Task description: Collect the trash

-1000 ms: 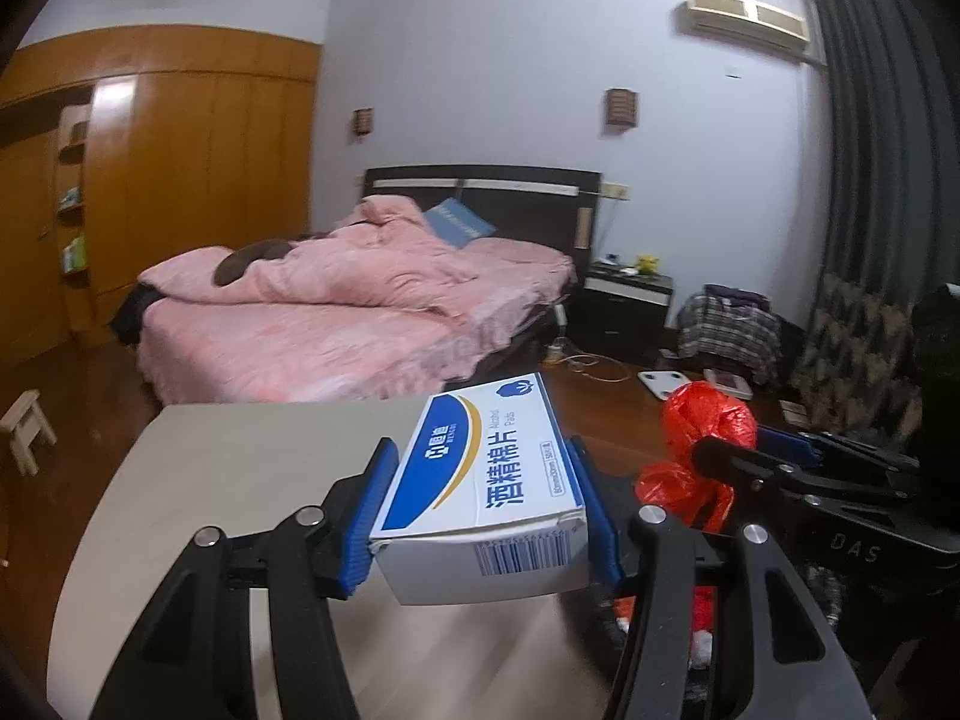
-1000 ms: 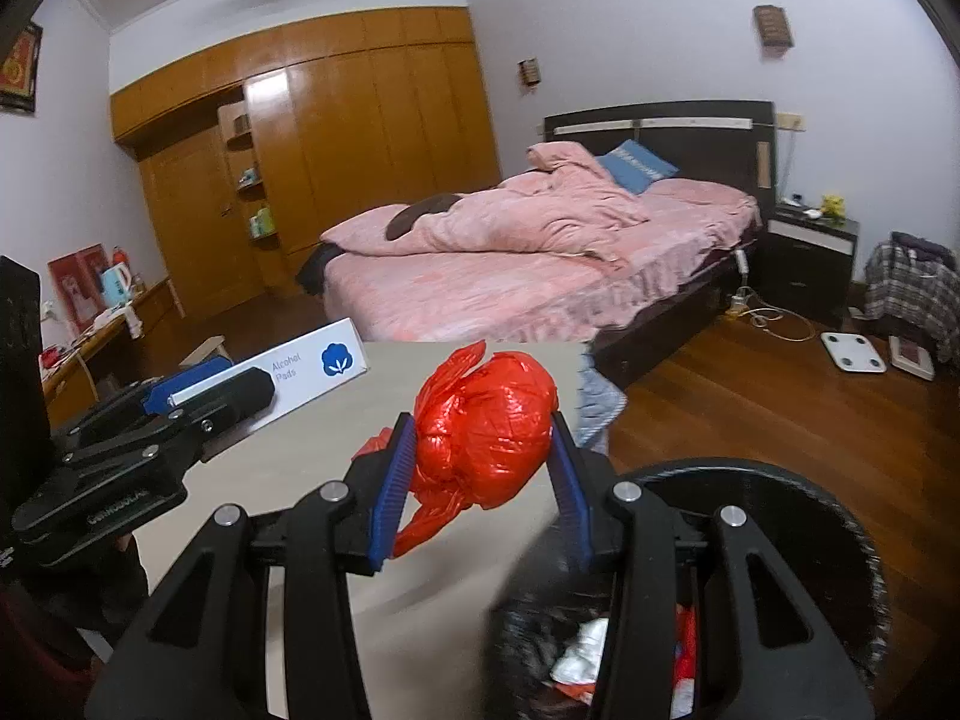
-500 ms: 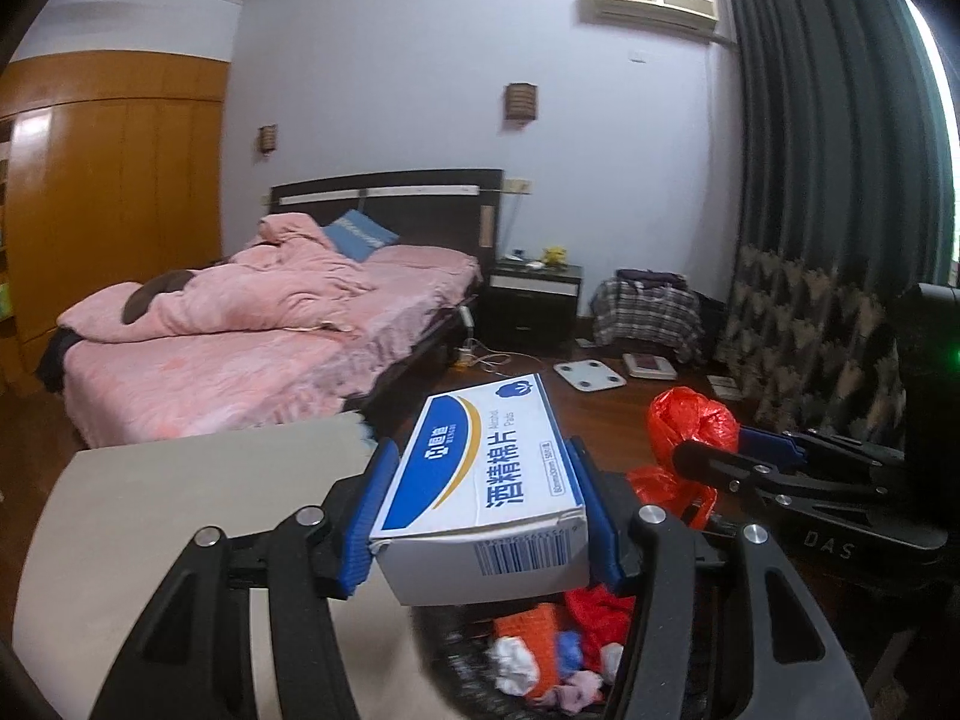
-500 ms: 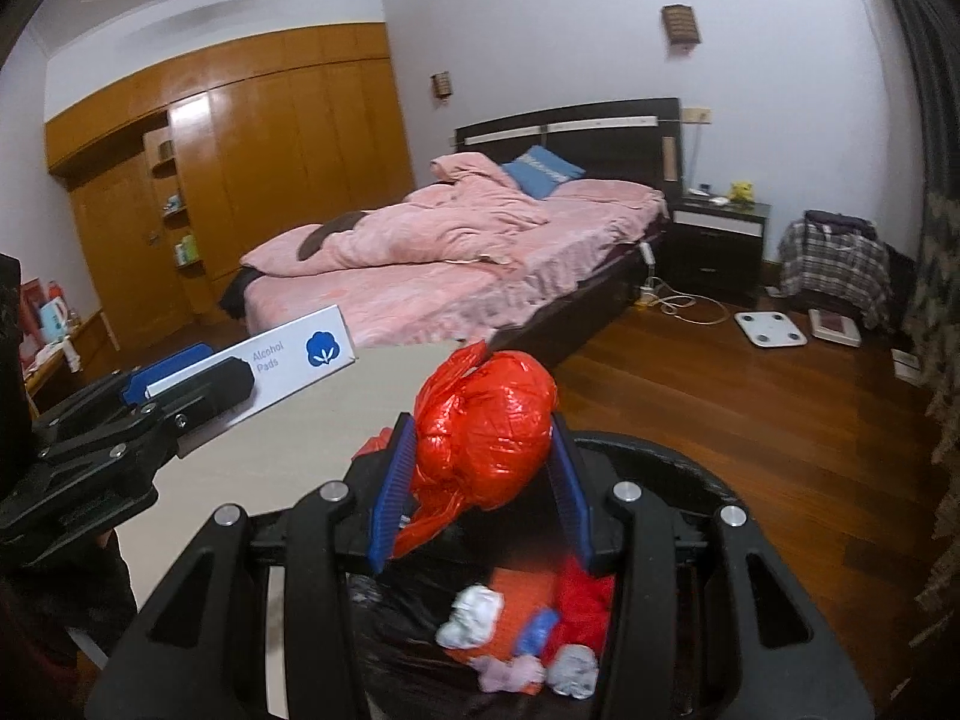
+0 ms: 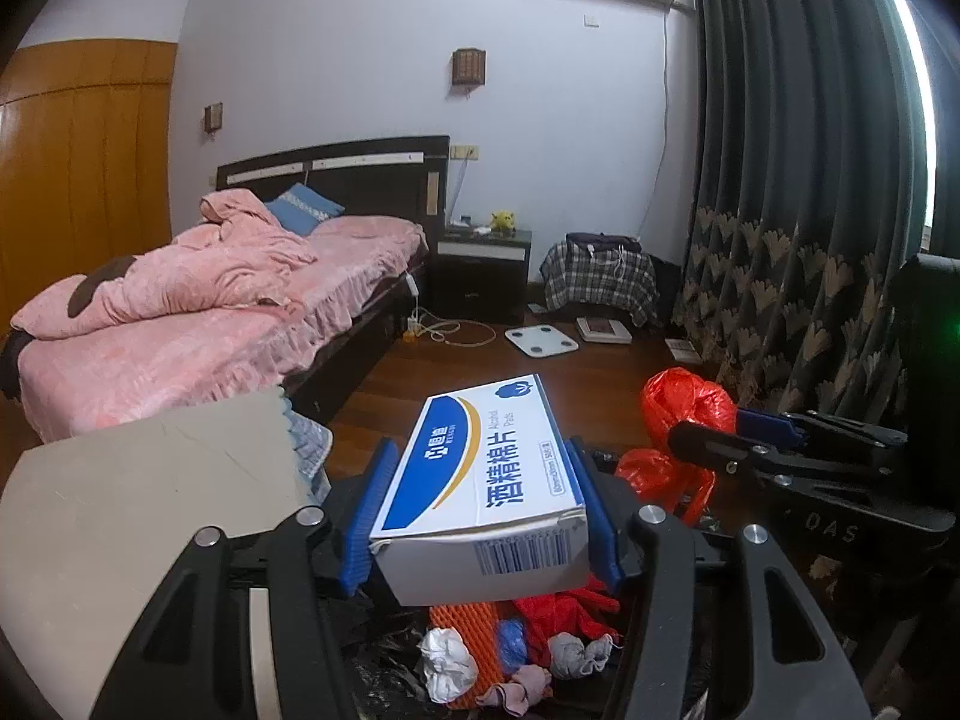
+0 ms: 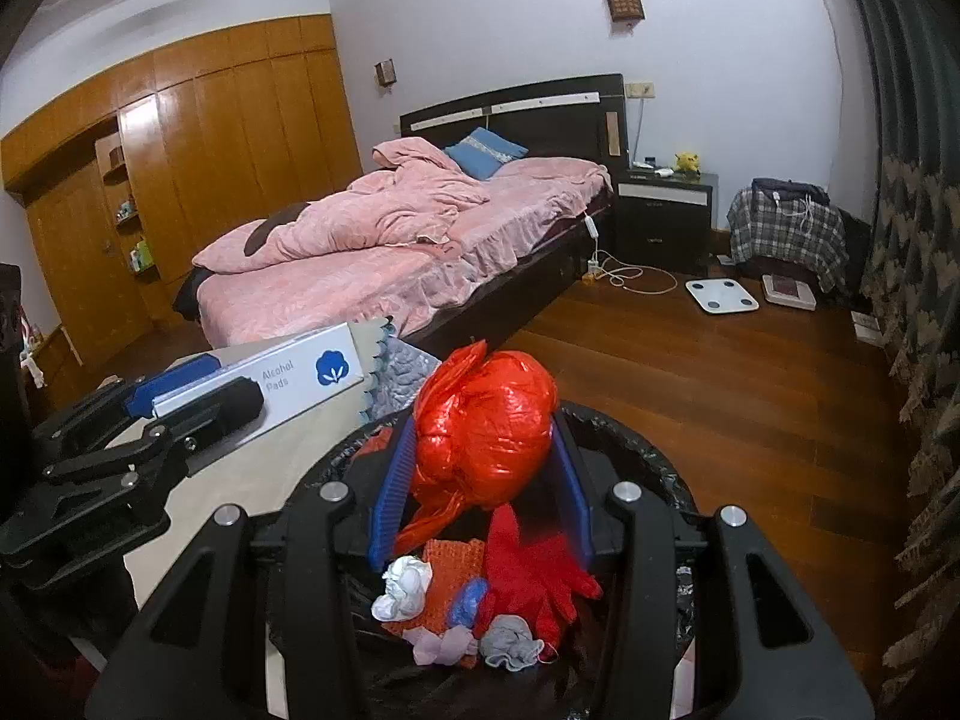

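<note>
My left gripper [image 5: 480, 510] is shut on a white and blue alcohol pads box [image 5: 480, 474], its blue pads pressing both long sides. The box hangs above the black-lined trash bin [image 6: 654, 462]. My right gripper [image 6: 480, 480] is shut on a knotted red plastic bag [image 6: 486, 426], also held over the bin. Inside the bin lie red gloves [image 6: 540, 570], orange netting [image 6: 444, 558], crumpled white tissue [image 6: 405, 588] and other scraps. In the right wrist view the left gripper [image 6: 198, 396] with the box [image 6: 306, 372] shows at the left; in the left wrist view the red bag [image 5: 684, 414] shows at the right.
A beige table [image 5: 138, 492] lies left of the bin, with a quilted cloth [image 6: 402, 378] over its far edge. Beyond are a pink bed [image 6: 390, 252], a dark nightstand [image 6: 666, 216], a white scale [image 6: 720, 297] on the wood floor, curtains [image 5: 798, 210] at the right.
Both grippers have swung right from above the table to over the bin and sunk a little, each keeping its load. The bin's contents have come into view below them.
</note>
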A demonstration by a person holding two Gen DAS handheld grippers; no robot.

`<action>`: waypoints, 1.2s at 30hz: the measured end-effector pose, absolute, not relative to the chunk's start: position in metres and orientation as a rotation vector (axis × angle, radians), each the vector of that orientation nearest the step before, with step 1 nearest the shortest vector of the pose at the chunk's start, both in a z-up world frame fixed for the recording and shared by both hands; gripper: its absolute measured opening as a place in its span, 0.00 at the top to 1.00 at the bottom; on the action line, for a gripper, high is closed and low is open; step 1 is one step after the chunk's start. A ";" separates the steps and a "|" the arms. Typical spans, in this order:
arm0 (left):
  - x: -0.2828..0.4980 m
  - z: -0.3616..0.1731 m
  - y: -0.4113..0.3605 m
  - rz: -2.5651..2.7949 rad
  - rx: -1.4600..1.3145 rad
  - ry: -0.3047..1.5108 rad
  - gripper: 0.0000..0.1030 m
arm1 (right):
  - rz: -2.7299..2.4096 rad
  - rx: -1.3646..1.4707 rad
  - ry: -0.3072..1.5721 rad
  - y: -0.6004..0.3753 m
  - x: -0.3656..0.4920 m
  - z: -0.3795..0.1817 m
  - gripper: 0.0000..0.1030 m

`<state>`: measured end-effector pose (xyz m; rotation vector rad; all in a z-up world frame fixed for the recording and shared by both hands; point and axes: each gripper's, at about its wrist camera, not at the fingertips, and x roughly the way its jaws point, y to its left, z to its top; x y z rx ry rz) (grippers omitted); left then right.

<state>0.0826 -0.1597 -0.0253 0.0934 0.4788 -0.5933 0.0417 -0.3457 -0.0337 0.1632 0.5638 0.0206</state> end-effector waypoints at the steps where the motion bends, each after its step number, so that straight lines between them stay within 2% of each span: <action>1: 0.084 -0.027 -0.161 -0.594 0.094 0.483 0.46 | 0.017 0.163 0.567 -0.347 0.042 -0.036 0.59; 6: 0.092 -0.037 -0.164 -0.596 0.095 0.510 0.46 | 0.001 0.170 0.591 -0.352 0.047 -0.047 0.59; 9: 0.097 -0.044 -0.167 -0.628 0.100 0.539 0.45 | -0.010 0.169 0.606 -0.355 0.050 -0.053 0.55; 10: 0.099 -0.047 -0.168 -0.643 0.102 0.552 0.45 | -0.018 0.167 0.610 -0.355 0.051 -0.055 0.51; 14: 0.104 -0.054 -0.162 -0.669 0.095 0.572 0.22 | -0.060 0.160 0.626 -0.357 0.053 -0.061 0.30; 16: 0.103 -0.053 -0.156 -0.656 0.093 0.565 0.20 | -0.065 0.156 0.620 -0.358 0.052 -0.059 0.24; 17: 0.104 -0.052 -0.153 -0.646 0.093 0.563 0.17 | -0.068 0.154 0.616 -0.358 0.051 -0.059 0.16; 21: 0.102 -0.043 -0.133 -0.578 0.093 0.547 0.10 | -0.066 0.158 0.602 -0.357 0.047 -0.053 0.06; 22: 0.101 -0.041 -0.130 -0.561 0.093 0.545 0.06 | -0.058 0.164 0.602 -0.354 0.045 -0.051 0.05; 36: 0.061 -0.009 -0.076 -0.410 0.074 0.524 0.06 | 0.045 0.164 0.579 -0.314 0.020 -0.008 0.05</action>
